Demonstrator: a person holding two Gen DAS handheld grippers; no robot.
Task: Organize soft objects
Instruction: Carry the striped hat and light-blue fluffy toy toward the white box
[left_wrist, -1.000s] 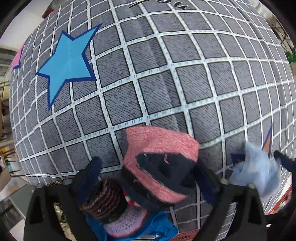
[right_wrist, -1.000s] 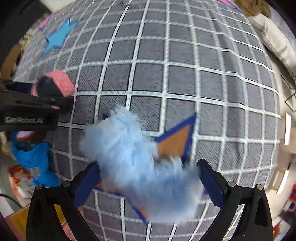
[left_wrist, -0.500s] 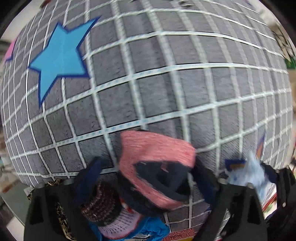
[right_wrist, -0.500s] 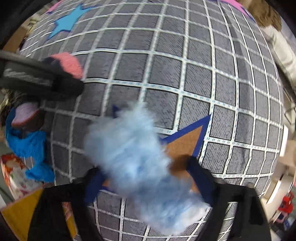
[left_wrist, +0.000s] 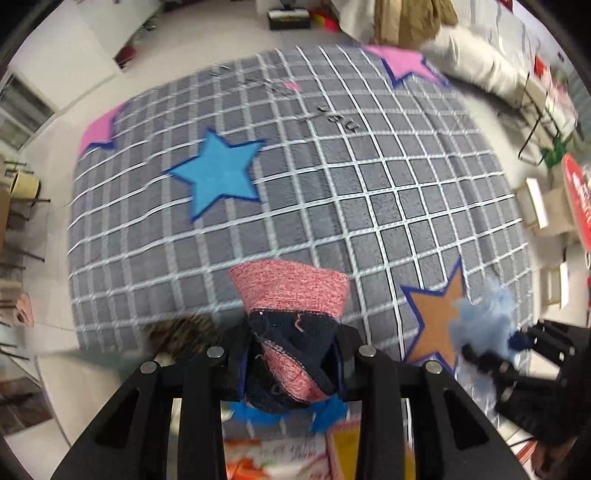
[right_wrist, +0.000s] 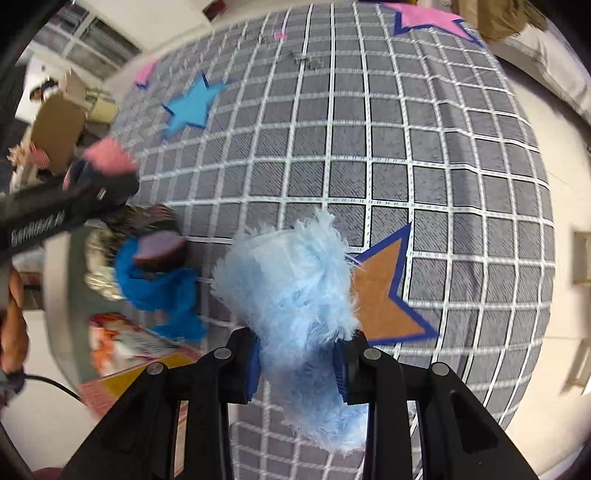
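Note:
In the left wrist view my left gripper (left_wrist: 291, 365) points down at the rug, and its jaws are closing on a pink and navy knitted piece (left_wrist: 291, 291) that the pads press. In the right wrist view my right gripper (right_wrist: 297, 365) is shut on a light blue fluffy piece (right_wrist: 295, 288), held above the rug. That view also shows the left gripper (right_wrist: 92, 184) at the left with the pink piece (right_wrist: 107, 158). On the rug's near edge lies a pile: a blue cloth (right_wrist: 159, 284), a purple knit (right_wrist: 159, 247) and a brown knit (right_wrist: 147, 218).
A grey checked rug (right_wrist: 406, 147) with an orange star (right_wrist: 380, 295) and a blue star (left_wrist: 221, 173) covers the floor. Orange and yellow packaging (right_wrist: 125, 343) lies beside the pile. White bedding (left_wrist: 472, 62) is at the far right, and cardboard (right_wrist: 55, 125) at the left.
Both grippers have closed on their pieces and risen from the rug, so much more of the room shows. The brown and purple knits and the blue cloth stayed on the rug.

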